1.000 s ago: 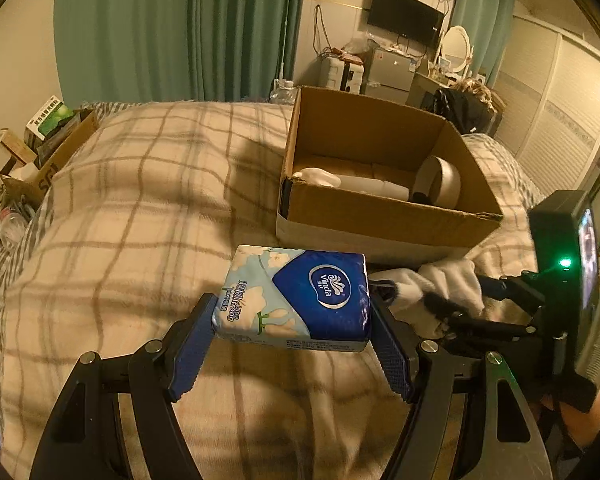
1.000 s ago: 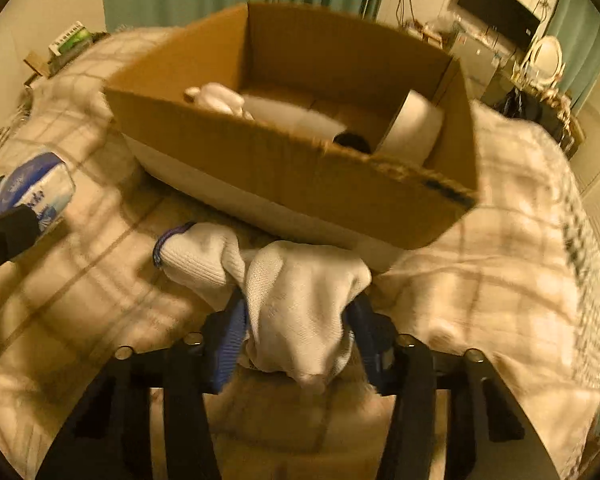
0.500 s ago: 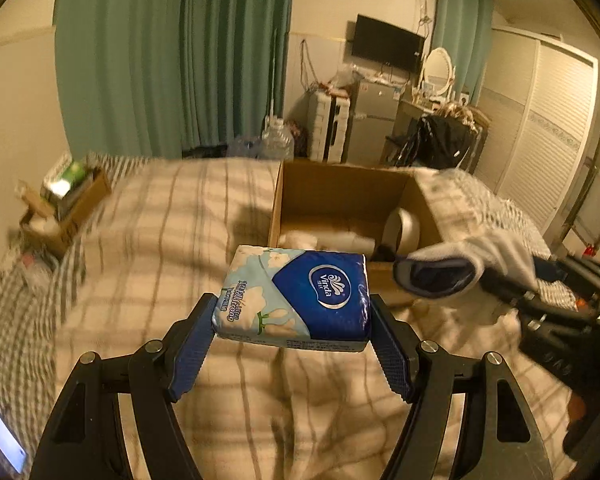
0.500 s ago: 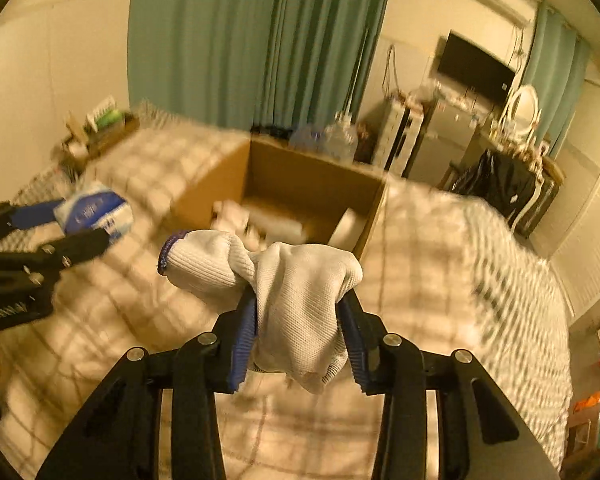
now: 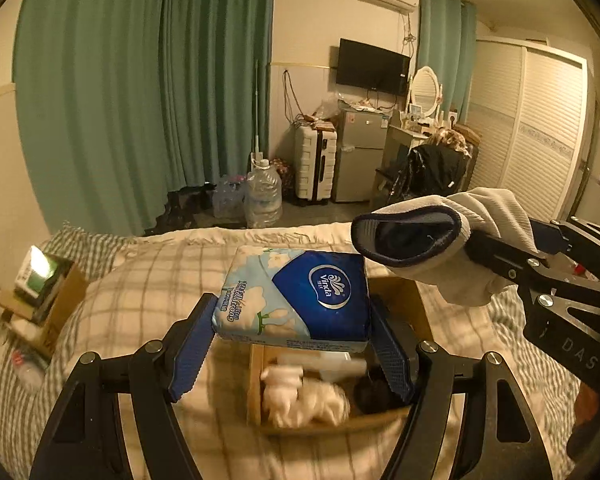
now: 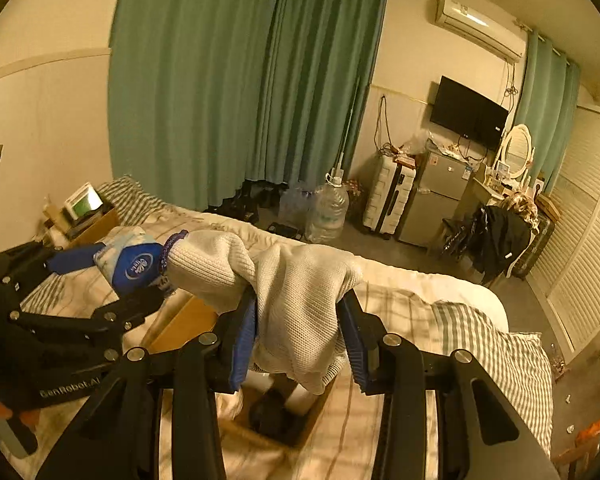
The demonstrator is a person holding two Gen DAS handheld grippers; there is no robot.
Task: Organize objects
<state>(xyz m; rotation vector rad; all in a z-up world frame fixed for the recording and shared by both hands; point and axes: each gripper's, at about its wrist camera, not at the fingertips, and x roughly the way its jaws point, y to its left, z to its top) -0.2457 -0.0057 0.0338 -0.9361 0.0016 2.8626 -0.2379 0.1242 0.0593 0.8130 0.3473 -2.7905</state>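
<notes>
Left tongs [image 5: 296, 332] clamp the tissue pack [image 5: 300, 296]; right tongs [image 6: 300, 340] pinch the white sock [image 6: 296, 300]. Both hang over the cardboard box [image 5: 260, 412] at 6 o'clock. Sock's floppy, so it might snag the rim and drape outside.

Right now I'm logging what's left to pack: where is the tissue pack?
The tissue pack is clamped in the left gripper, held above the box on the bed; the sock hangs to its right.

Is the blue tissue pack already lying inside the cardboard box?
No, the tissue pack is clamped between the fingers of the left gripper and held in the air above the open cardboard box.
</notes>
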